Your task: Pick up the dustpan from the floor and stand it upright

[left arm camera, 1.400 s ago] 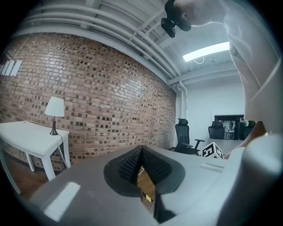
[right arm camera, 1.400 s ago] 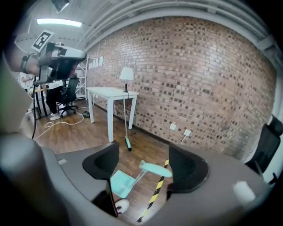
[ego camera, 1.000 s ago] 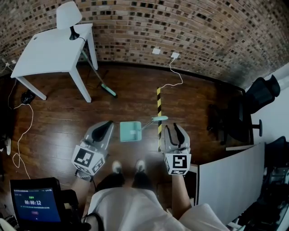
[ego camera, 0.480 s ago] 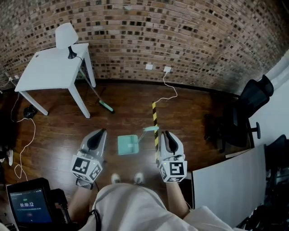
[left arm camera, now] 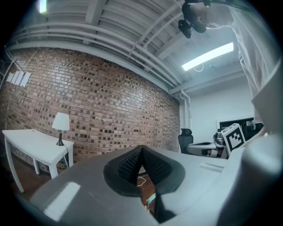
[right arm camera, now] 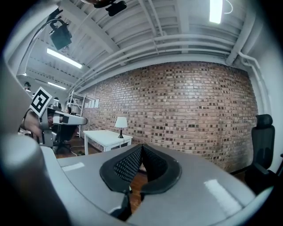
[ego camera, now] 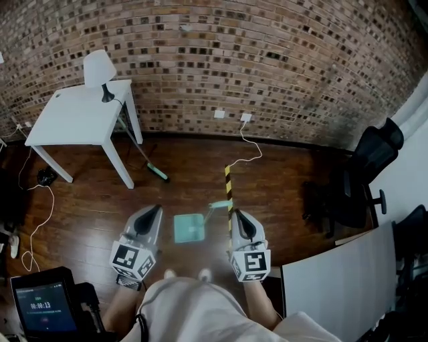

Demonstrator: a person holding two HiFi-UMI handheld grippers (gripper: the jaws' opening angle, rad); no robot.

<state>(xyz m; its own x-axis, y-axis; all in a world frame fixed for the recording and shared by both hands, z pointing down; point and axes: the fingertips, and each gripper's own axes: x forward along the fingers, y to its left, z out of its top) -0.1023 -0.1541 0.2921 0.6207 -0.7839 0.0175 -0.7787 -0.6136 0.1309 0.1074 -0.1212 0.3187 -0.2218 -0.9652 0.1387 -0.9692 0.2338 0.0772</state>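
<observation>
Hovering left gripper [ego camera: 154,209] and right gripper [ego camera: 238,216], jaws closed, empty, dustpan [ego camera: 188,228] on floor [ego camera: 87,200], screen [ego camera: 42,305] perhaps 00:00:13

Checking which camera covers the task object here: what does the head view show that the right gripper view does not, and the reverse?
Only the head view: the teal dustpan lying flat on the wood floor, the yellow-black floor strip, and the broom leaning by the table. Only the right gripper view: the ceiling lights, and how the right gripper stands, with its jaws shut and nothing between them. Both: the brick wall, white table, lamp and black office chair.
</observation>
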